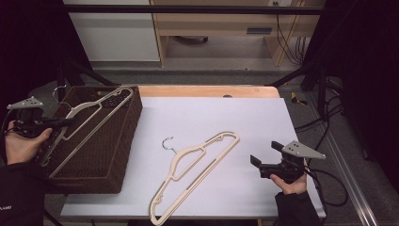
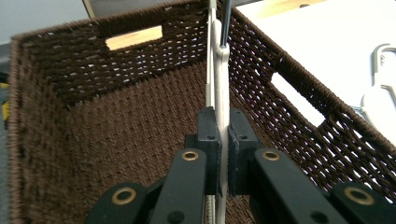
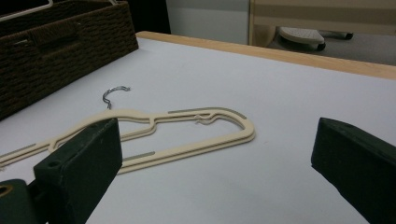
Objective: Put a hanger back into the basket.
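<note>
We are seeing the cream hanger point(image 3: 187, 128) running off the left edge of the right gripper view. In the left gripper view the gripped hanger point(image 2: 221, 93) is getting cut at top and bottom, and the basket point(image 2: 116, 121) at the bottom edge.

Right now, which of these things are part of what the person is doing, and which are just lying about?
In the job:
- left tool, clamped on a hanger over the wicker basket
- second hanger on the white table
- right tool, open near it

Lying about:
- cables on the floor
- wooden furniture behind
</note>
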Available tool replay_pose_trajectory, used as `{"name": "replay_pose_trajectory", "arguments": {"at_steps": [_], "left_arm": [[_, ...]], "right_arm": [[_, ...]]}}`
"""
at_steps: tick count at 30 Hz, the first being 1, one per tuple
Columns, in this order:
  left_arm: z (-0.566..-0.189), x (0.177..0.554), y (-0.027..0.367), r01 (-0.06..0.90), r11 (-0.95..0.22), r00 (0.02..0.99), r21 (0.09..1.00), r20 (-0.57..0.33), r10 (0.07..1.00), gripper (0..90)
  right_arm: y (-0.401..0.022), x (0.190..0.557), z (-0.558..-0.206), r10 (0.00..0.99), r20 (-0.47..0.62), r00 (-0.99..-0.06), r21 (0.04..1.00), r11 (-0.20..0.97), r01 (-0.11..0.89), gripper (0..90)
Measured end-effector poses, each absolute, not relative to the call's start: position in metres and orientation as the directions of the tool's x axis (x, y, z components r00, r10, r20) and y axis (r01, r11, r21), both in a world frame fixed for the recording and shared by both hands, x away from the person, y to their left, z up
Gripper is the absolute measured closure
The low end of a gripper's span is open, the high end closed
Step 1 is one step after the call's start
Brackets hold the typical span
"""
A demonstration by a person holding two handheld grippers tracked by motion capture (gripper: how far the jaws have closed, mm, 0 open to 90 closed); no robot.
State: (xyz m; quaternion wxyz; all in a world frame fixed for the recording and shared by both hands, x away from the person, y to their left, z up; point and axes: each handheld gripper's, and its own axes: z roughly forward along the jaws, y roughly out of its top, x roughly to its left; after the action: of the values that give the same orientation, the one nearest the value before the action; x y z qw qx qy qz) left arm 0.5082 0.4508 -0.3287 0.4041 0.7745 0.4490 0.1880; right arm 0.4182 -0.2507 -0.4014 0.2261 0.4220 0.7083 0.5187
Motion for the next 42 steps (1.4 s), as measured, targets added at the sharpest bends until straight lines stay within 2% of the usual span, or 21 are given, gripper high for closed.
{"name": "replay_pose_trajectory", "arguments": {"at_steps": [12, 20, 24, 31, 35, 42], "left_arm": [[-0.367, 0.521, 0.438, 0.624, -0.286, 0.463, 0.727, -0.049, 0.885, 85.3], [-0.378, 0.520, 0.447, 0.658, -0.211, 0.372, 0.723, -0.069, 0.926, 81.4], [-0.381, 0.522, 0.451, 0.686, -0.208, 0.321, 0.697, -0.033, 0.947, 70.3], [-0.387, 0.525, 0.453, 0.719, -0.176, 0.270, 0.673, -0.036, 0.962, 62.1], [-0.392, 0.528, 0.454, 0.755, -0.186, 0.256, 0.629, -0.021, 0.966, 49.1], [-0.396, 0.531, 0.455, 0.780, -0.176, 0.240, 0.600, -0.028, 0.970, 41.6]], "right_arm": [[-0.250, 0.419, -0.402, 0.832, 0.119, -0.542, 0.925, 0.106, 0.366, 2.5], [-0.249, 0.419, -0.403, 0.831, 0.117, -0.544, 0.924, 0.110, 0.366, 2.6], [-0.249, 0.419, -0.403, 0.830, 0.118, -0.545, 0.924, 0.110, 0.367, 2.6], [-0.249, 0.419, -0.404, 0.827, 0.116, -0.550, 0.923, 0.115, 0.367, 2.6], [-0.249, 0.419, -0.403, 0.830, 0.118, -0.545, 0.924, 0.109, 0.367, 2.6], [-0.249, 0.419, -0.403, 0.828, 0.120, -0.547, 0.924, 0.108, 0.366, 2.6]]}}
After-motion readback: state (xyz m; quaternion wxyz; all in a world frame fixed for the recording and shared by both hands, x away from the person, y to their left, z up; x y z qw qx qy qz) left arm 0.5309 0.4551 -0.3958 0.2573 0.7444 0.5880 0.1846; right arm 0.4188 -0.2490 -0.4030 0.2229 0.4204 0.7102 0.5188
